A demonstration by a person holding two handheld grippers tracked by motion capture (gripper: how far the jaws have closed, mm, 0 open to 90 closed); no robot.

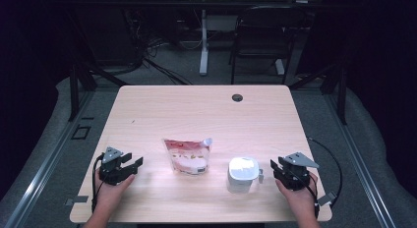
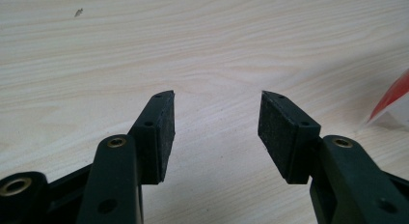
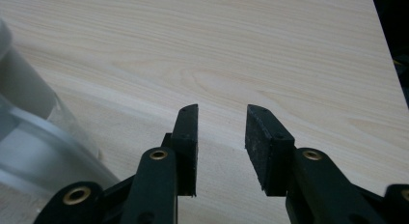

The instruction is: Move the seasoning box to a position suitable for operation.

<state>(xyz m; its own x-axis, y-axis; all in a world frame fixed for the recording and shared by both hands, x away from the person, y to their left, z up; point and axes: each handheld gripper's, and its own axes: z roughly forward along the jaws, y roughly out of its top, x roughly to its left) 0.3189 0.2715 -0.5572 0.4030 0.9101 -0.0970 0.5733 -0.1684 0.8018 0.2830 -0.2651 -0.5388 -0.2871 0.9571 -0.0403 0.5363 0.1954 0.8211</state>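
Both claws, the left claw (image 1: 132, 168) and the right claw (image 1: 274, 170), rest released on the counter (image 1: 206, 110); the soft pouch (image 1: 187, 156) looks light and slippery, best pinched at its top edge.

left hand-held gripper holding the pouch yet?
No: in the left gripper view the left hand-held gripper is open over bare table, the red-and-white pouch off to one side.

On the light wooden table (image 1: 196, 110): 1 red-and-white plastic spouted pouch (image 1: 188, 156), centre of frame; 1 white lidded plastic container w/ side handle (image 1: 242, 174), lower right of centre. 2 black two-jaw grippers: left gripper (image 1: 134, 165) lower left, right gripper (image 1: 273, 167) lower right. 1 black chair (image 1: 260, 39), top of frame.
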